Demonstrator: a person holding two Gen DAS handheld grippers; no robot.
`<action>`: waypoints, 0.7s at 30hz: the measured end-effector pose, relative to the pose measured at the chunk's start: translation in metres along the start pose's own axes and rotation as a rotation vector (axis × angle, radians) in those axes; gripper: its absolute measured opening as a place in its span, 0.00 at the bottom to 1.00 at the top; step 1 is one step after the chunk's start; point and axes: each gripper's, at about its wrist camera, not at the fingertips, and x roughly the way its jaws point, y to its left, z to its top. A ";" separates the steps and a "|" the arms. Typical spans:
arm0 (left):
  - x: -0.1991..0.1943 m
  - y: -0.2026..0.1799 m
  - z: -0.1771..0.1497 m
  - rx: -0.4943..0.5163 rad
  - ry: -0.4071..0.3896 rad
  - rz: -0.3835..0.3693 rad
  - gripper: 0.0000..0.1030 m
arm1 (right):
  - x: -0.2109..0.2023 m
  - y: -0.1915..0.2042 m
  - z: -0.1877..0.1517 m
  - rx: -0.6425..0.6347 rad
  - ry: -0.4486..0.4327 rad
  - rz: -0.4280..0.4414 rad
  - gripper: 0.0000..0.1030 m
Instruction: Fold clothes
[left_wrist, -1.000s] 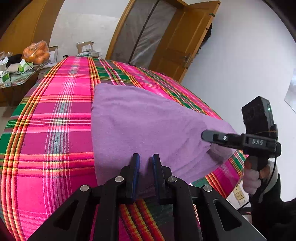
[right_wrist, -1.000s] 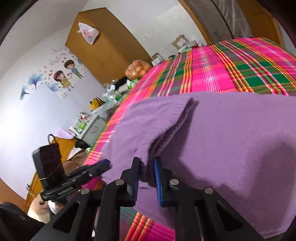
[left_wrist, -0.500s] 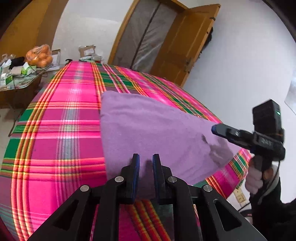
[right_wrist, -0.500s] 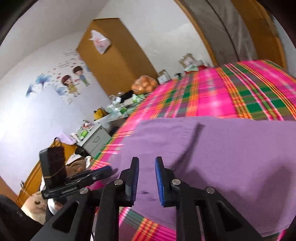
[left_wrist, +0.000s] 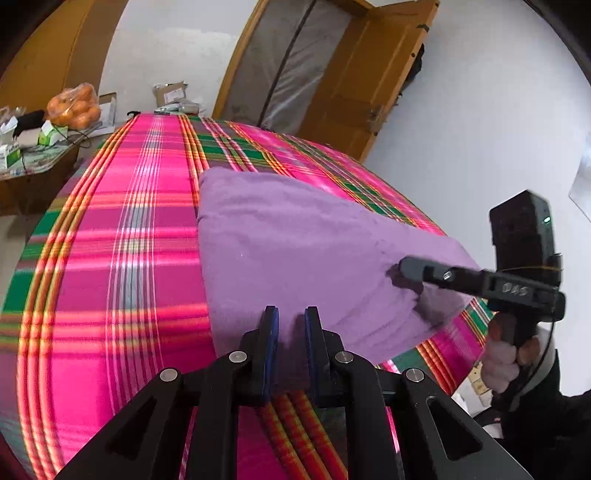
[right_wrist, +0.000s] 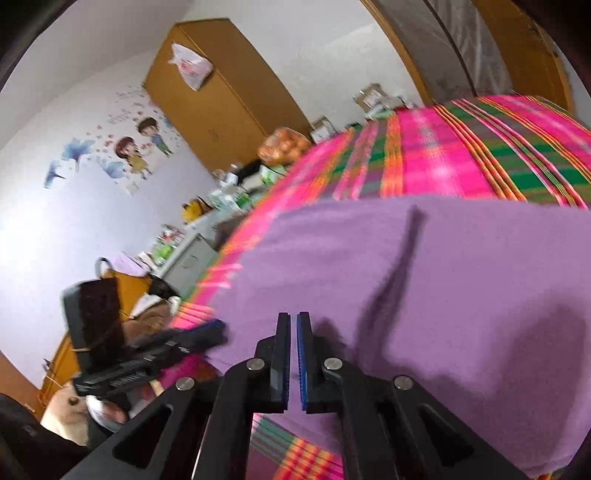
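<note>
1. Purple fleece garment (left_wrist: 295, 251) lies folded flat on the pink plaid bedcover (left_wrist: 110, 258). Left gripper (left_wrist: 291, 325), at six o'clock, has jaws slightly apart over its near hem, gripping nothing.

2. Right gripper (right_wrist: 293, 332) is closing on nothing; it should pinch the edge at nine o'clock before folding.

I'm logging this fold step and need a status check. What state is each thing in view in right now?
purple cloth: folded, lying flat on the plaid cover.
left gripper: partly open, near cloth edge between its jaws.
right gripper: jaws closing, almost together, nothing between them.
plaid cover: spread flat.
wooden door: open.
bag of oranges: lying on the side table.
</note>
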 end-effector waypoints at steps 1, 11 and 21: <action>0.000 0.000 0.006 0.007 -0.008 0.006 0.14 | 0.003 0.000 0.003 0.000 0.000 -0.014 0.04; 0.028 0.010 0.041 0.022 0.068 0.090 0.14 | 0.004 -0.040 0.011 0.190 0.021 -0.070 0.00; 0.070 0.015 0.108 0.065 0.061 0.146 0.14 | 0.045 -0.046 0.055 0.237 0.047 -0.051 0.04</action>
